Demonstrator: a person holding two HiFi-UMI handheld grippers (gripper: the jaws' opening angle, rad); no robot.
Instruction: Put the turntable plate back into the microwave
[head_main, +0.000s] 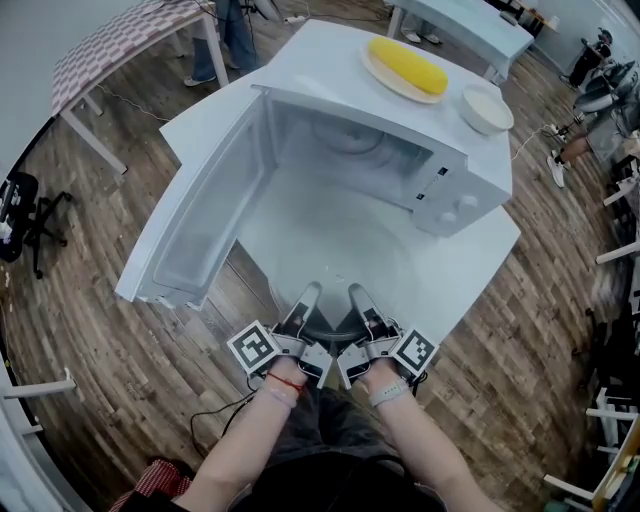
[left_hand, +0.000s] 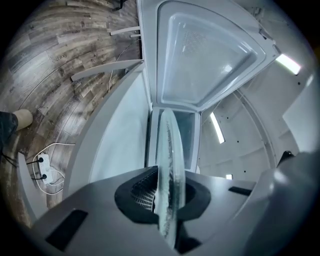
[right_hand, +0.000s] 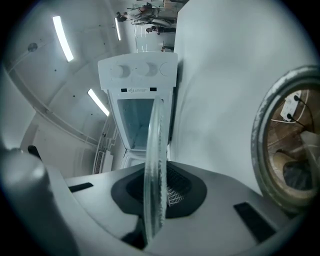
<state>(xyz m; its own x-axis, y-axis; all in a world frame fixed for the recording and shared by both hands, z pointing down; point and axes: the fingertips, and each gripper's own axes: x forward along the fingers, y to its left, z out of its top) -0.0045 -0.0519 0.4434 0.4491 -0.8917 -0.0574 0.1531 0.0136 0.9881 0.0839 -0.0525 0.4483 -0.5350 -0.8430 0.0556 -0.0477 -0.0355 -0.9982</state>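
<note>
The clear glass turntable plate (head_main: 330, 250) hangs roughly level in front of the white microwave (head_main: 465, 185). Its far edge reaches the mouth of the open cavity (head_main: 350, 150). My left gripper (head_main: 308, 293) and right gripper (head_main: 357, 293) sit side by side, each shut on the plate's near rim. In the left gripper view the plate (left_hand: 169, 155) stands edge-on between the black pads (left_hand: 137, 192) of the gripper (left_hand: 167, 200). The right gripper view shows the plate (right_hand: 154, 150) clamped edge-on in the same way by that gripper (right_hand: 154, 197), with the microwave (right_hand: 137, 95) straight ahead.
The microwave door (head_main: 190, 230) is swung fully open to the left. On top of the microwave lie a plate with a corn cob (head_main: 405, 65) and a white bowl (head_main: 487, 108). The white table (head_main: 480, 260) ends just short of my hands. People stand at the far tables.
</note>
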